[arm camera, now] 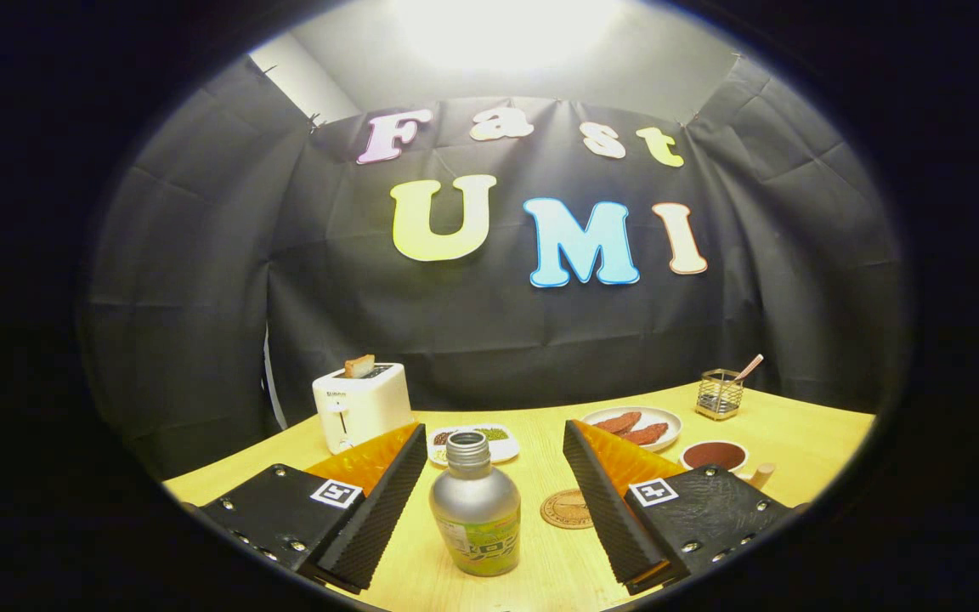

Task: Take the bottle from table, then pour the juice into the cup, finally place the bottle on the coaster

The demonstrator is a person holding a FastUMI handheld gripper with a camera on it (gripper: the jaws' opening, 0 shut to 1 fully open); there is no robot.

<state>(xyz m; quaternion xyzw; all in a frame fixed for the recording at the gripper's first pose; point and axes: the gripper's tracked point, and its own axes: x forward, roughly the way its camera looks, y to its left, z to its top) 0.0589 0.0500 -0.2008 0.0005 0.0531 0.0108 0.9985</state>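
Observation:
A silver bottle (474, 503) with a green label and an uncapped neck stands upright on the wooden table (804, 433), between my two fingers. My gripper (496, 476) is open, and each finger stands clear of the bottle's sides. A round cork coaster (567, 509) lies on the table just right of the bottle, beside the right finger. A white cup (715, 457) holding dark liquid sits beyond the right finger, its wooden handle pointing right.
A white toaster (361, 406) with a slice of bread stands at the back left. Behind the bottle is a small plate (502, 444) with dark and green bits. A plate with two brown pieces (632, 427) and a wire holder (720, 393) sit at the back right.

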